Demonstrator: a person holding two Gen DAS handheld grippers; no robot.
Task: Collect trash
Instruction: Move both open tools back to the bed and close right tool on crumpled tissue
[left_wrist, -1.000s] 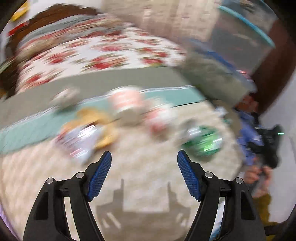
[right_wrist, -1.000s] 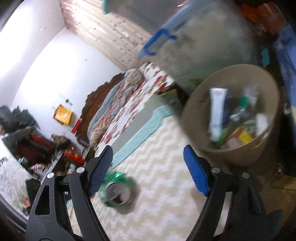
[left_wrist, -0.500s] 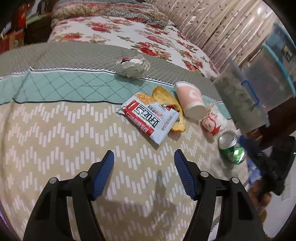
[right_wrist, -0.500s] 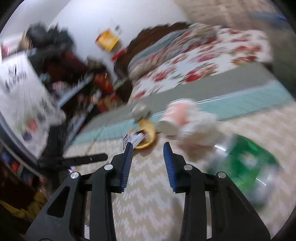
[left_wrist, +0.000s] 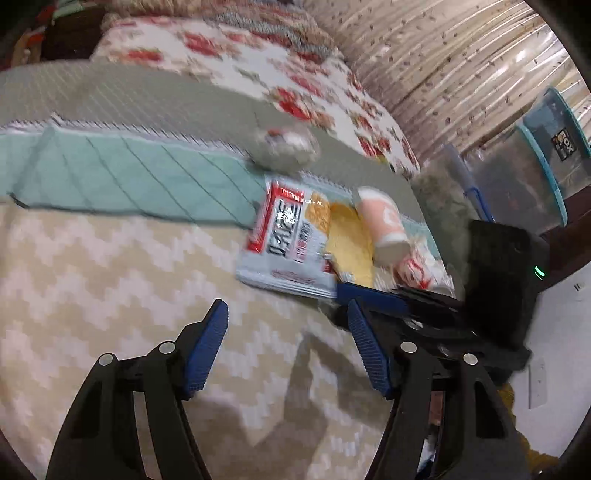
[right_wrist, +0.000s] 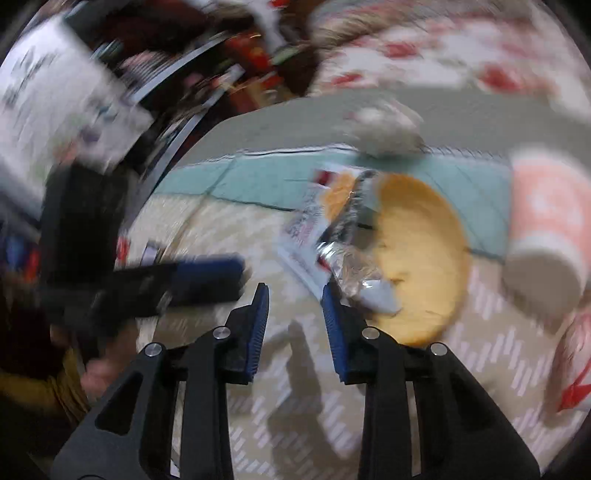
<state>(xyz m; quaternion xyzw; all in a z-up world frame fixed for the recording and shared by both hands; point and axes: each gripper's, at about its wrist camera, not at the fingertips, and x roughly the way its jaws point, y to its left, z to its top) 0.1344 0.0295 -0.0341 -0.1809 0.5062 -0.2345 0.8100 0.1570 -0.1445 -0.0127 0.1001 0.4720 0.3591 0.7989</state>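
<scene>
Trash lies on the bed's zigzag blanket. It is a silver-and-red snack wrapper (left_wrist: 288, 240) (right_wrist: 306, 221), a yellow round piece (left_wrist: 351, 243) (right_wrist: 421, 258) beside it, a pink paper cup (left_wrist: 384, 225) (right_wrist: 546, 229) on its side, a crumpled paper ball (left_wrist: 284, 147) (right_wrist: 384, 129) and a red-and-white crumpled wrapper (left_wrist: 417, 266) (right_wrist: 576, 369). My left gripper (left_wrist: 286, 310) hangs open just short of the snack wrapper, nothing between its fingers. My right gripper (right_wrist: 293, 291) (left_wrist: 373, 293) is at the wrapper's near corner. Its jaws are narrow and closing, with nothing between them.
A floral quilt (left_wrist: 229, 59) covers the bed's far part, past a teal band (left_wrist: 129, 181). Clear storage bins with blue rims (left_wrist: 535, 166) stand at the right by a patterned curtain. A cluttered shelf (right_wrist: 221, 55) and the person's hand (right_wrist: 99, 369) show left in the right wrist view.
My right gripper swung from the trash basket over to the trash on the bed and its jaws narrowed. My left gripper moved closer to the snack wrapper. The green can left view.
</scene>
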